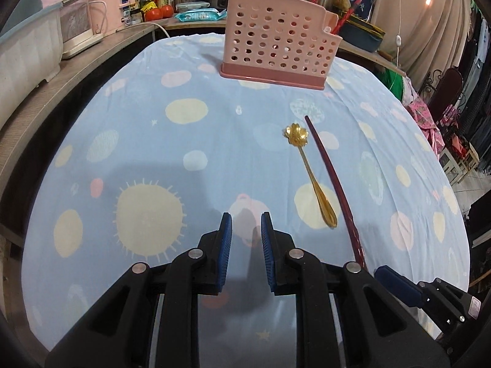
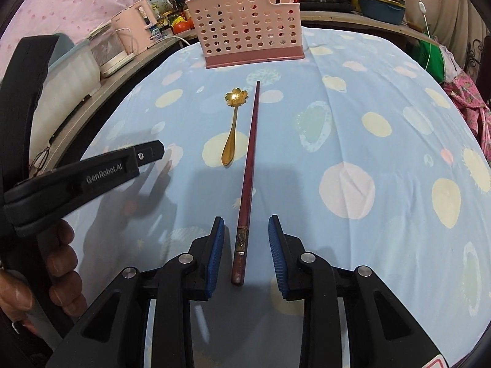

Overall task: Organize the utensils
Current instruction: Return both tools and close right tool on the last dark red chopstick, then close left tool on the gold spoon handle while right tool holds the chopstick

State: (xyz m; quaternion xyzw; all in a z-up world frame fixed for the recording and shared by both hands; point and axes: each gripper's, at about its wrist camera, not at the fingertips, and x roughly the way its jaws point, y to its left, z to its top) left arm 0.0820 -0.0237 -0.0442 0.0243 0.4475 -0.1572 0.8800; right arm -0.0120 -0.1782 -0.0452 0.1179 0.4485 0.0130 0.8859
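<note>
Tablecloth (image 2: 353, 116): spread flat, wrinkled. Pink holder (image 2: 248, 27): stood upright at the far edge. Right gripper (image 2: 247, 251): jaws parted, chopstick (image 2: 250, 159) lying between them, untouched. Left gripper (image 1: 246, 239): narrowly parted, nothing held. Gold spoon (image 2: 232, 128): laid just beside the chopstick. Risk judged: thin chopstick rolled aside by an off-centre pinch.

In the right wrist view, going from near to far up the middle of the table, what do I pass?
Right tongs, standing open around the thick end of the dark red chopstick → gold flower-bowl spoon just left of it → pink perforated utensil holder at the far edge of the cloth.
</note>
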